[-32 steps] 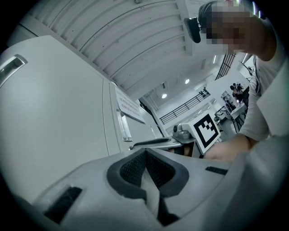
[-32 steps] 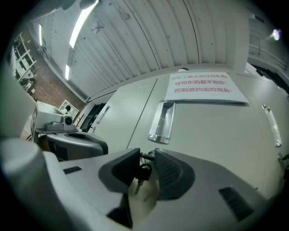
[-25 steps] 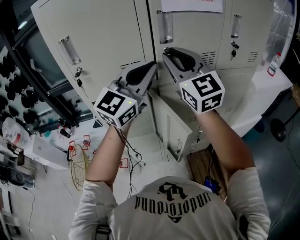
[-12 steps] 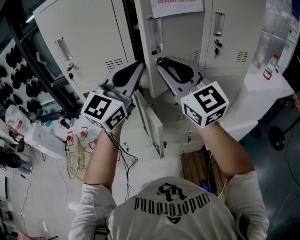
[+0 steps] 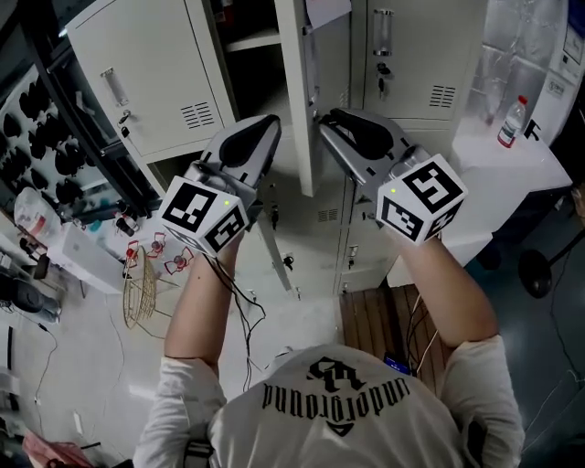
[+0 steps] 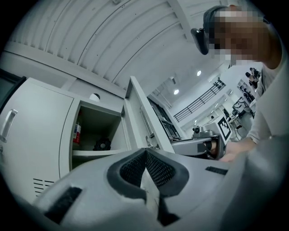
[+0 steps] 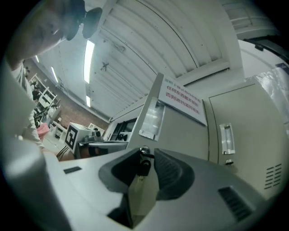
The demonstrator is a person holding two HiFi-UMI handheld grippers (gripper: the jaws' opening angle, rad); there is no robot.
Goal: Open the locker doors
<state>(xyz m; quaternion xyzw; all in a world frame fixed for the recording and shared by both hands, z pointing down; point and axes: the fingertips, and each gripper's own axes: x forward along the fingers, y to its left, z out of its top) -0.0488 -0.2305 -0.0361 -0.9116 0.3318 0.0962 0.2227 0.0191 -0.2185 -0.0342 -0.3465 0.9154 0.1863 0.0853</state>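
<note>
- Grey lockers point(image 5: 137, 82) ran across the top of the head view.
- One locker door point(image 5: 297, 110) stood open at upper centre, its edge toward you.
- Your right gripper point(image 7: 146, 154) was nipped narrowly onto the key point(image 7: 144, 167) in that door's lock.
- Your left gripper point(image 6: 145, 153) had its jaws together, empty, just left of the door.

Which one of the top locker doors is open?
The middle door, with the paper notice on it: it stands swung out, showing a shelf inside. The left door and the right door are shut flat.
</note>
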